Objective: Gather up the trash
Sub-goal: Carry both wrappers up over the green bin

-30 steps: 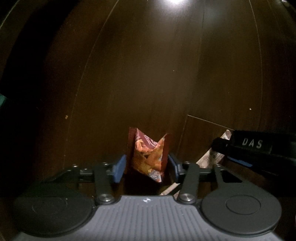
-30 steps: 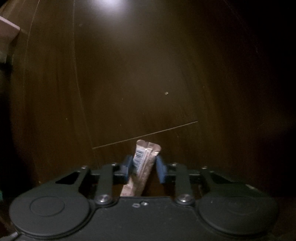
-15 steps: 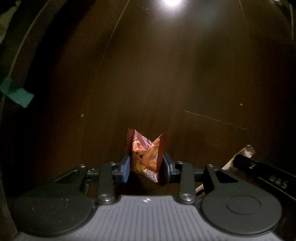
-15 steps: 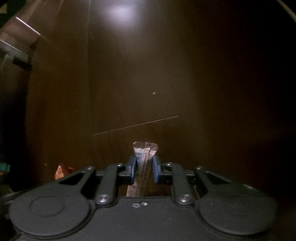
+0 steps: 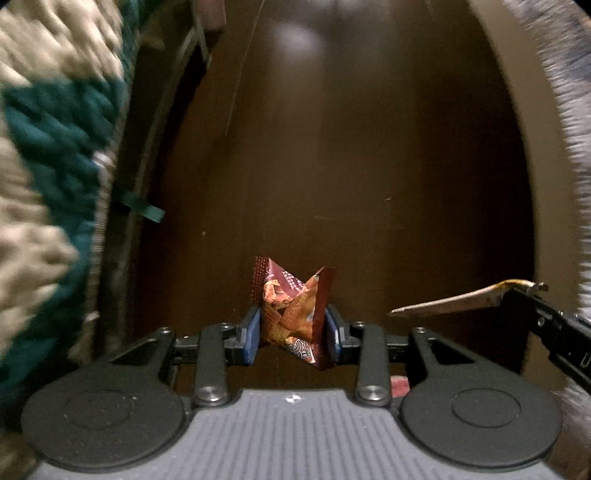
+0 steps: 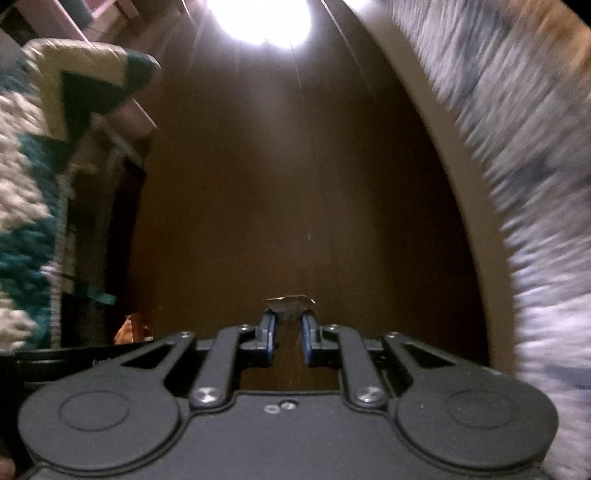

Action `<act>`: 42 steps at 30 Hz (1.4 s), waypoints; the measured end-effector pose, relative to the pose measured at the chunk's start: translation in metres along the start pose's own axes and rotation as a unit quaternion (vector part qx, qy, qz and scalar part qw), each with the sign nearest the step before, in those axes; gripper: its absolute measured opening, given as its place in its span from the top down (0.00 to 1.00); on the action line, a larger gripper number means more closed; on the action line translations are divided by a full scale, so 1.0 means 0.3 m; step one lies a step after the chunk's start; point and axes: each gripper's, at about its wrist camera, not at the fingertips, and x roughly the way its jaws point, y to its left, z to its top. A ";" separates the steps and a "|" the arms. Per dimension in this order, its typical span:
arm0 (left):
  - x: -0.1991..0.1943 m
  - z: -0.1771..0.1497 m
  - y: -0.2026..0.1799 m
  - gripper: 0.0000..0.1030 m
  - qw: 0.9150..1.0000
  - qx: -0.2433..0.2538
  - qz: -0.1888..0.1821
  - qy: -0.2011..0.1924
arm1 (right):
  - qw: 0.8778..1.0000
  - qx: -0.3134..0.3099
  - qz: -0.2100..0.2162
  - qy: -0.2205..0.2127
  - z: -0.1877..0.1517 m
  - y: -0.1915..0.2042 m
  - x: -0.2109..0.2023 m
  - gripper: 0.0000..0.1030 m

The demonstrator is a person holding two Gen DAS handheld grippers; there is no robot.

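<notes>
Two grippers up over dark wood floor [image 5: 351, 166], each carrying trash. Left gripper [image 5: 293, 330]: blue pads pinching crumpled red-orange snack wrapper [image 5: 291, 314], wrapper upright between the pads, top corners sticking out past the tips, lower corner hanging below the right pad. Right gripper [image 6: 288, 332]: jaws closing, nearly together, tips nipping a thin pale wrapper [image 6: 290, 303]; only its crumpled top edge visible above the tips from this camera. Same thin wrapper [image 5: 454, 302] seen from left wrist view at 3 o'clock, edge-on, held out flat from the right gripper's black tip. Cream-and-teal woven rug [image 5: 48, 166] along 9 o'clock, blurred. Small green strip [image 5: 142, 208] on floor at the rug's edge. Grey mottled fabric [image 6: 517, 166] from 1 to 4 o'clock, blurred. Bright glare [image 6: 262, 18] on floor at 12 o'clock.
</notes>
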 end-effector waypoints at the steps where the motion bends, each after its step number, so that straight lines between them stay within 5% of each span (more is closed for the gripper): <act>1: -0.071 -0.002 -0.008 0.66 1.000 0.002 -0.003 -0.003 | 1.000 -0.003 0.001 -0.006 0.003 -0.002 -0.068 0.87; 16: -1.076 0.008 -0.026 0.66 0.995 0.051 -0.046 -0.071 | 0.989 -0.111 0.057 -0.075 0.148 0.213 -1.046 0.87; 23: -1.442 -0.016 0.106 0.66 0.992 0.033 -0.050 -0.108 | 0.973 -0.183 0.095 -0.107 0.207 0.386 -1.396 0.87; 33: -1.834 -0.067 0.385 0.66 0.980 -0.026 -0.034 -0.195 | 0.933 -0.276 0.149 -0.176 0.275 0.694 -1.753 0.87; 42: -1.916 -0.103 0.699 0.66 0.973 -0.085 0.010 -0.214 | 0.900 -0.336 0.192 -0.199 0.272 0.984 -1.833 0.87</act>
